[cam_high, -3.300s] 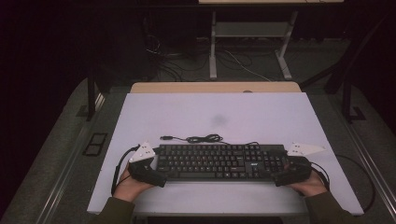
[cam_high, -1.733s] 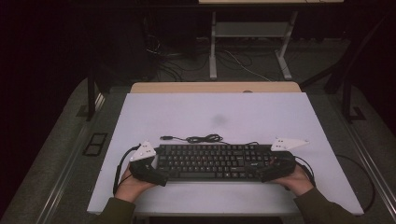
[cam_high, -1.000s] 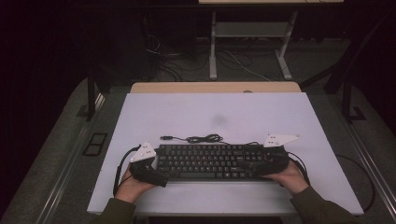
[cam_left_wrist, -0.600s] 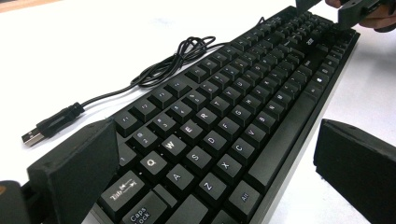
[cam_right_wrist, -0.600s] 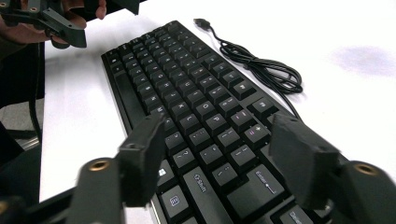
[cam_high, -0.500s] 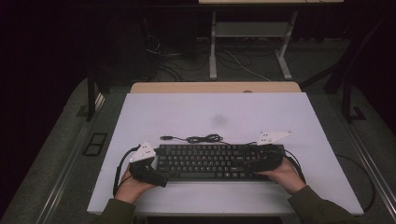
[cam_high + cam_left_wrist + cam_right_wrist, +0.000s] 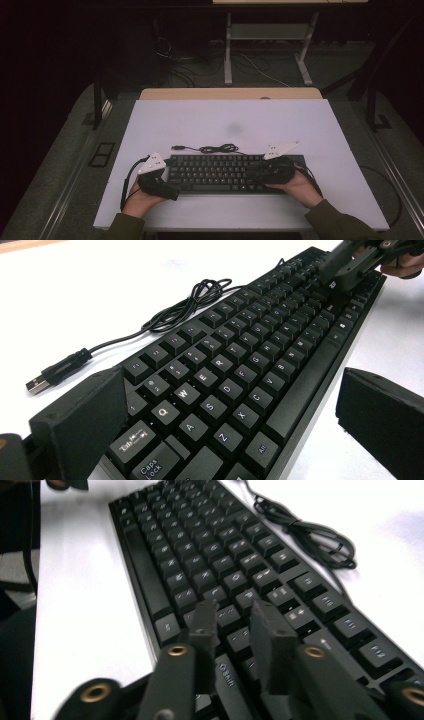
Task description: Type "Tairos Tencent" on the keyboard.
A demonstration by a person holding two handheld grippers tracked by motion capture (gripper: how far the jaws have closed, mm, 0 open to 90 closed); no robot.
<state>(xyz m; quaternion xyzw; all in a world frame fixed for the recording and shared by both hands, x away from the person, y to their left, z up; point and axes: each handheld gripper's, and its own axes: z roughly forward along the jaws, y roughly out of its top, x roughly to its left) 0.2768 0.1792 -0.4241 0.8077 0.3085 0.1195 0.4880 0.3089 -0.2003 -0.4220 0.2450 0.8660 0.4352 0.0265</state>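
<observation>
Keyboard (image 7: 225, 172) lies flat on table (image 7: 225, 125) front. My left gripper (image 7: 235, 405) gapes wide around its left end, no contact. My right gripper (image 7: 232, 625), jaws just closing, nearly shut over right-side keys, holding nothing. Lift not begun.

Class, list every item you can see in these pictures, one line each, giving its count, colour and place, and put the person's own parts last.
keyboard: one, black, lying near the front edge of the table.
keyboard cable: one, black, bundled in loops just behind the keyboard, its USB plug lying free on the table.
table: one, white top, with a light wooden strip along its far edge.
floor cables: several, dark and pale, on the floor behind the table.
left gripper: one, black, jaws wide apart on either side of the keyboard's left end.
right gripper: one, black, jaws drawn near together over the keys at the right end, having just been closing; nothing is between them.
hands: two, one holding each gripper, in green sleeves.
</observation>
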